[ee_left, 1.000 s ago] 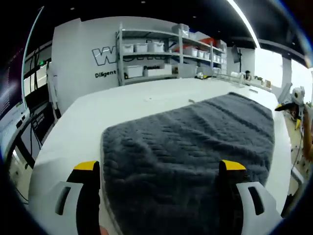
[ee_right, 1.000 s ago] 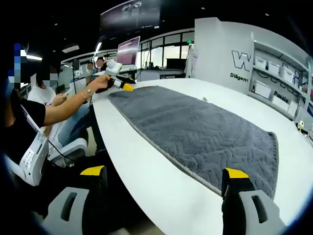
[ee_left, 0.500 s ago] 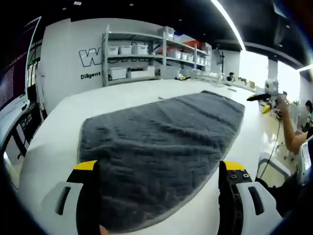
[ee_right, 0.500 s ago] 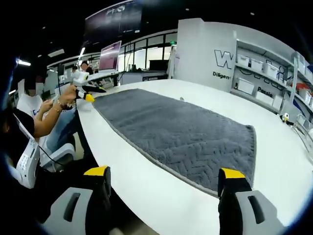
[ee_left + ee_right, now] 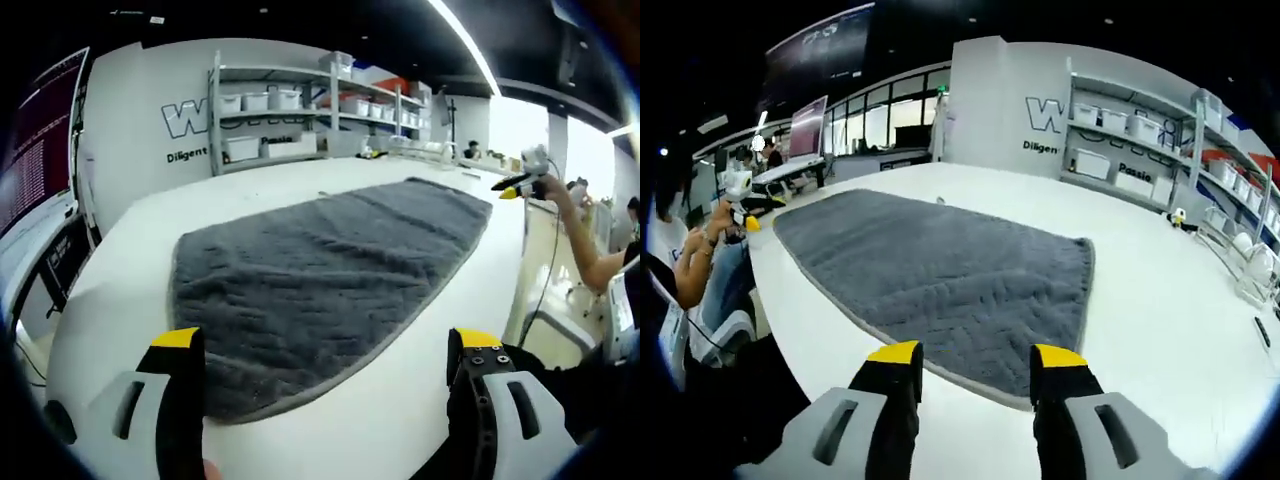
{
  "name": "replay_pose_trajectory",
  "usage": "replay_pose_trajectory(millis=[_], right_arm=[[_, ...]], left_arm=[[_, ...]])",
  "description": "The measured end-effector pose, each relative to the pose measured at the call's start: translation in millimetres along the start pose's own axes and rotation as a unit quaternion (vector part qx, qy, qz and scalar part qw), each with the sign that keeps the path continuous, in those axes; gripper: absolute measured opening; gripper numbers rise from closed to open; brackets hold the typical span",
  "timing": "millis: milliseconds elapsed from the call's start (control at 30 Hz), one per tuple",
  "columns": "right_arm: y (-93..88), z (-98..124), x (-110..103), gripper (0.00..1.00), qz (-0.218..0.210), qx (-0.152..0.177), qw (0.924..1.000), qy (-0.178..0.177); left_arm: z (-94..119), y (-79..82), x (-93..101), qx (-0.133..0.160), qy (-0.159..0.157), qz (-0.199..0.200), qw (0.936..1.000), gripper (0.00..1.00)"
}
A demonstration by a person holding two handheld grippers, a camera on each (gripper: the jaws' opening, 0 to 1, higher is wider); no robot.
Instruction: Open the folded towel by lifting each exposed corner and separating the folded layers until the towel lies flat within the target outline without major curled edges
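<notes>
- The grey towel (image 5: 320, 280) now lies spread in a single layer along the white bench (image 5: 130, 260), and in the right gripper view it (image 5: 940, 275) looks flat from end to end, with its hemmed border running down the near side.
- A second ago the left gripper's jaws stood over the towel's near end; now the left gripper (image 5: 325, 345) has pulled back off the cloth, its yellow-tipped jaws wide apart and holding nothing, with the towel's near edge lying just ahead of them.
- The right gripper (image 5: 970, 355) has changed more: its jaws were spread wide a second ago and have since drawn closer together, though there is still a gap between them and nothing is clamped. They sit just at the towel's near edge, not on it.
- In the left gripper view I can see the right gripper (image 5: 520, 182) held up beyond the far end of the towel; in the right gripper view the left one (image 5: 740, 205) is near the opposite end.
- To my eye, both grippers letting go and backing away means the unfolding is done or nearly so. I see no curled corners, though I cannot make out any target outline on the bench to check the placement against.
</notes>
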State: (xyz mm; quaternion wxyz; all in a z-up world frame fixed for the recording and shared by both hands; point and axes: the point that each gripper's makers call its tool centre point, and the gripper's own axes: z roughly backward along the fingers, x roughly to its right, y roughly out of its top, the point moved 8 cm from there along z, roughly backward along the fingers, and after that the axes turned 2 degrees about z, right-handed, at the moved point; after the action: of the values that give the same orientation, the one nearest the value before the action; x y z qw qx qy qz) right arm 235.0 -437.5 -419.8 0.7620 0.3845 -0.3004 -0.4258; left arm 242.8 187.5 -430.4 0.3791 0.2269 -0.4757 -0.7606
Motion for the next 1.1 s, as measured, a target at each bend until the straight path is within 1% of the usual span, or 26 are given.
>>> replay_pose_trajectory(millis=[33, 100, 200, 233, 300, 433, 700, 767, 833, 933, 1100], right_arm=[[-3.7, -3, 4, 0.3, -0.006, -0.009, 0.9999, -0.003], [-8.9, -10, 10, 0.29, -0.013, -0.016, 0.9998, -0.001], [-13.5, -15, 14, 0.22, -0.023, -0.018, 0.9996, 0.006], [-15.2, -17, 15, 0.22, -0.024, -0.02, 0.9995, 0.007], [-17.9, -21, 20, 0.21, -0.022, -0.033, 0.9992, -0.003], [-20.5, -24, 27, 0.21, -0.024, -0.045, 0.9987, -0.007], [-23.7, -23, 34, 0.2, -0.044, -0.063, 0.9969, 0.014], [-24.5, -22, 34, 0.2, -0.049, -0.063, 0.9967, 0.018], [-26.2, -20, 27, 0.2, -0.05, -0.062, 0.9966, 0.02], [-27.8, -18, 25, 0.19, -0.05, -0.063, 0.9966, 0.022], [-31.0, -14, 23, 0.19, -0.054, -0.059, 0.9964, 0.025]], left_arm=[[1, -0.1, 0.1, 0.001, 0.001, 0.0, 1.0, 0.99], [3, 0.4, -1.7, 0.0, 0.002, 0.001, 1.0, 0.99], [5, -0.2, 0.6, 0.001, 0.004, 0.001, 1.0, 0.99], [6, -0.6, 0.8, 0.001, 0.006, 0.0, 1.0, 0.99], [7, -1.6, 1.8, -0.002, 0.007, -0.001, 1.0, 0.99], [8, -3.0, 3.3, -0.005, 0.008, -0.001, 1.0, 0.99], [8, -3.4, 0.8, -0.005, 0.014, 0.001, 0.9999, 0.98], [8, -5.6, 1.3, -0.008, 0.014, 0.0, 0.9999, 0.98], [7, -7.2, 2.1, -0.01, 0.014, 0.0, 0.9999, 0.98], [8, -10.7, 1.4, -0.013, 0.013, 0.004, 0.9998, 0.98], [10, -12.2, -1.1, -0.013, 0.019, 0.005, 0.9997, 0.98]])
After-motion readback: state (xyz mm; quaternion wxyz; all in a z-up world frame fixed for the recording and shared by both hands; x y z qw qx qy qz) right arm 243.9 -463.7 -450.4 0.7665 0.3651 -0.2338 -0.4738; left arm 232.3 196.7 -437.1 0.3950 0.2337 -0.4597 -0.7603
